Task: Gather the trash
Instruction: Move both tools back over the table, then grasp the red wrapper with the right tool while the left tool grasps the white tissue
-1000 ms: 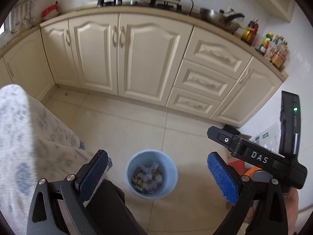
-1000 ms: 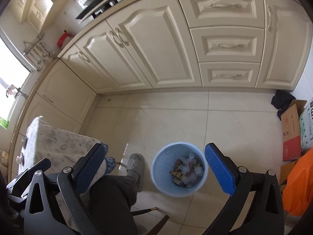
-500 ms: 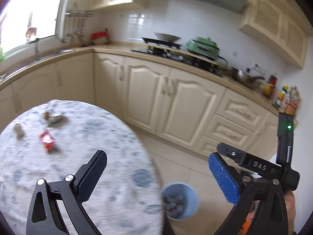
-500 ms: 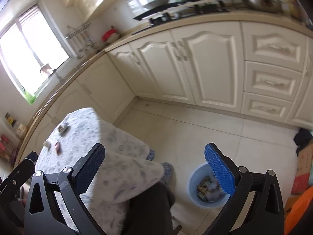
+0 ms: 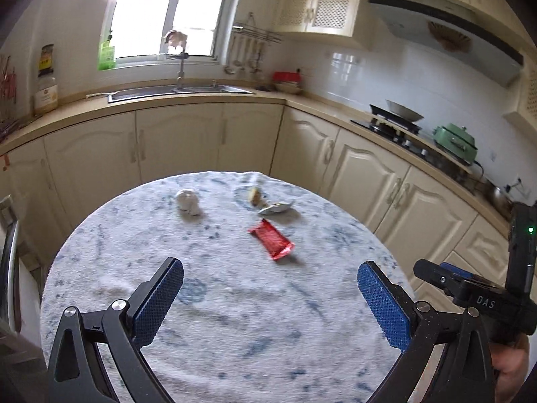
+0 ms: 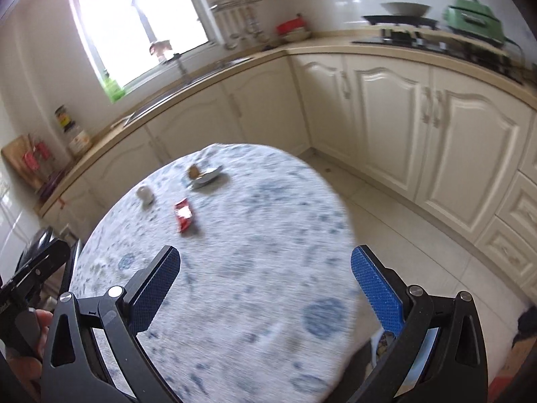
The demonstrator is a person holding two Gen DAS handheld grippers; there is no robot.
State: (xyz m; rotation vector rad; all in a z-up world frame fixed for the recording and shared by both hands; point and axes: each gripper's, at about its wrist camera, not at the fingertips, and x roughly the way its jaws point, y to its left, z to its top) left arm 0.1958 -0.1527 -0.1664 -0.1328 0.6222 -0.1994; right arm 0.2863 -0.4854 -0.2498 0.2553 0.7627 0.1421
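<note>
Red wrapper (image 5: 271, 244) beyond left gripper (image 5: 270, 297).

A home kitchen: cream cabinets (image 5: 208, 141), sink (image 5: 178, 90) under a window, gas stove (image 5: 396, 124) (pan on top).

Left wrist view: above the near edge of the table (image 5: 235, 319), facing 12 o'clock toward the window (image 5: 161, 13); right gripper (image 5: 470, 288) at 3 o'clock.
Right wrist view: above the table's (image 6: 251, 268) near right edge, facing 11 o'clock; more floor (image 6: 419, 235) at 3 o'clock; blurred.
Nearness: both close over the cloth, fingers framing the bottom.
Shared: red wrapper (image 5: 272, 239) (image 6: 183, 214), sink (image 5: 178, 90), stove (image 5: 396, 124).
</note>
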